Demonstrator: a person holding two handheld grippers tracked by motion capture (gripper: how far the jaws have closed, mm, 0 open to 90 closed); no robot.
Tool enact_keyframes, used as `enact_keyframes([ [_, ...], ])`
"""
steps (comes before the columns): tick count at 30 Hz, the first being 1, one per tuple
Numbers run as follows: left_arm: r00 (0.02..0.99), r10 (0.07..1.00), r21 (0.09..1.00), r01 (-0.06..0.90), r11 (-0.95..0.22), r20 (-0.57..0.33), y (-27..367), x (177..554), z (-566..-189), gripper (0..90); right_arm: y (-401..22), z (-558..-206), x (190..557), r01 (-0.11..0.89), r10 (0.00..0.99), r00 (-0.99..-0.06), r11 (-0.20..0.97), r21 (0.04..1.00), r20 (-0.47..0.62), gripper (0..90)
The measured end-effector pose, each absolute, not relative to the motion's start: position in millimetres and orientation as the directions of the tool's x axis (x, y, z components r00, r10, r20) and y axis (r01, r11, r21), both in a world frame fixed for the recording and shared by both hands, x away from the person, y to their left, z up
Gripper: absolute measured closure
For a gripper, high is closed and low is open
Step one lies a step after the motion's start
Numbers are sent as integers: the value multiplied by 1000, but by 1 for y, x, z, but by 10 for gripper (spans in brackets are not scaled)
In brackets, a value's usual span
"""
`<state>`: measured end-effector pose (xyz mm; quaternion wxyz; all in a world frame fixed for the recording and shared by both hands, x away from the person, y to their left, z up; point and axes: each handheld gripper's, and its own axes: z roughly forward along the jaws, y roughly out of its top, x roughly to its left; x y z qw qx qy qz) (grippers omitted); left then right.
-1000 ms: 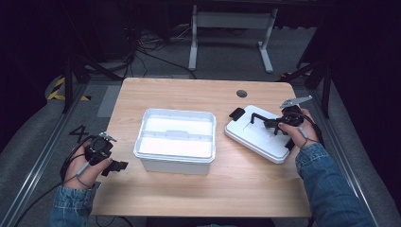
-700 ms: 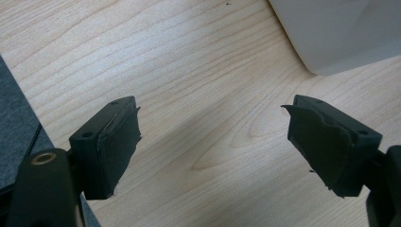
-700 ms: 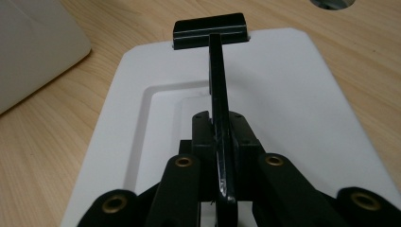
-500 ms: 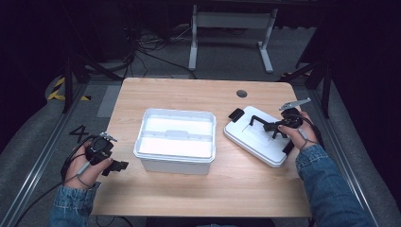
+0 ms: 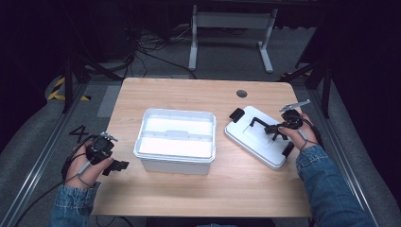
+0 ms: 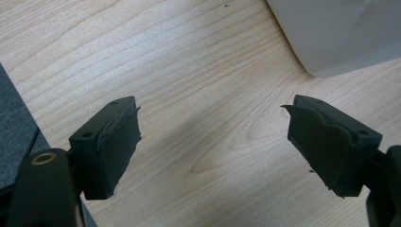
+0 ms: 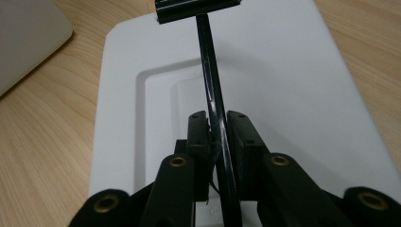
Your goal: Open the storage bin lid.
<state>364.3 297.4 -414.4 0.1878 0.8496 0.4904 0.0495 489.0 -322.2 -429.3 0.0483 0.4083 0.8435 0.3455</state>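
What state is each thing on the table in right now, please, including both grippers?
White box: open, lid off, upright at the middle of the table.
Lid: off the box, lying flat on the table to its right.
Lid handle: raised, between the right gripper's jaws.
Right gripper: jaws close around the handle, just been opening slightly.
Left gripper: open, empty, over bare table beside the box.

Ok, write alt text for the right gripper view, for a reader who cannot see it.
The right gripper has its two black jaws around the thin black handle of a white lid, and the jaws have just been opening slightly. The lid lies flat on a light wooden table, with a corner of a white bin at the upper left.
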Motion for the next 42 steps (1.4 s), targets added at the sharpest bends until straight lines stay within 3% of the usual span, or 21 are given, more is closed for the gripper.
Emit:
enact_keyframes([
  [5,516,851,364,815,-451,-101,296,365,-414,184,-325,-429,490,661,740,-642,401,634,201,761],
  [14,520,849,368,811,-455,-97,295,366,-414,183,-333,-421,487,642,782,-607,377,668,142,606],
  [24,521,848,359,814,-457,-102,294,366,-415,182,-328,-401,477,591,773,-625,378,713,109,576],
  [42,524,846,366,809,-459,-96,296,365,-413,182,-290,-365,431,489,670,-736,425,762,99,552],
])
